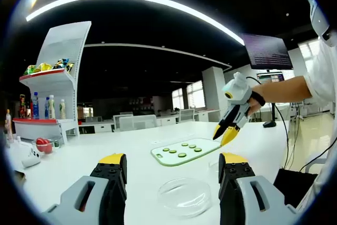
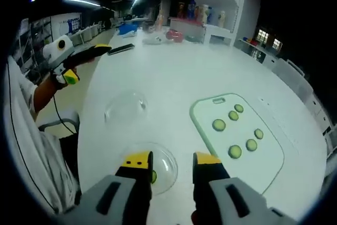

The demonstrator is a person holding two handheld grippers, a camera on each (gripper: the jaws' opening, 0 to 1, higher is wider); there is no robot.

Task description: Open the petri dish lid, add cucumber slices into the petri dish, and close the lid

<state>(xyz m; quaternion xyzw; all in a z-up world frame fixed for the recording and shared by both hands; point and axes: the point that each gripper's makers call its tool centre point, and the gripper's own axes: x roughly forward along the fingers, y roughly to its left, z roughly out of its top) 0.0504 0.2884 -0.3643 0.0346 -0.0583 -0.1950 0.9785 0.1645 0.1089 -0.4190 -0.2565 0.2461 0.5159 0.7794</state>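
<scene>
Cucumber slices (image 1: 181, 149) lie in loose rows on a pale green cutting board (image 1: 158, 156) in the left gripper view, set out flat on the white table (image 1: 79, 156), likely so each can be picked singly. Nearer the camera a clear petri dish piece (image 1: 184, 197) sits between the left gripper (image 1: 172, 169)'s jaws, which stand wide apart and hold nothing. Beyond the board the right gripper (image 1: 225, 134) hangs tip-down with its yellow jaws nearly together; whether a slice is pinched there is too small to tell.

Seen from the right gripper view, the right gripper (image 2: 172, 163) has a modest gap between its jaws, hovering above a clear dish half (image 2: 158, 167) with one green slice (image 2: 153, 176) apparently inside, partly hidden behind the jaw. A second clear piece (image 2: 125, 110) rests well apart on the table, presumably set aside to keep the dish open. Which piece is lid and which is base cannot be told. The left gripper (image 2: 97, 50) shows far off, its state unclear here.
</scene>
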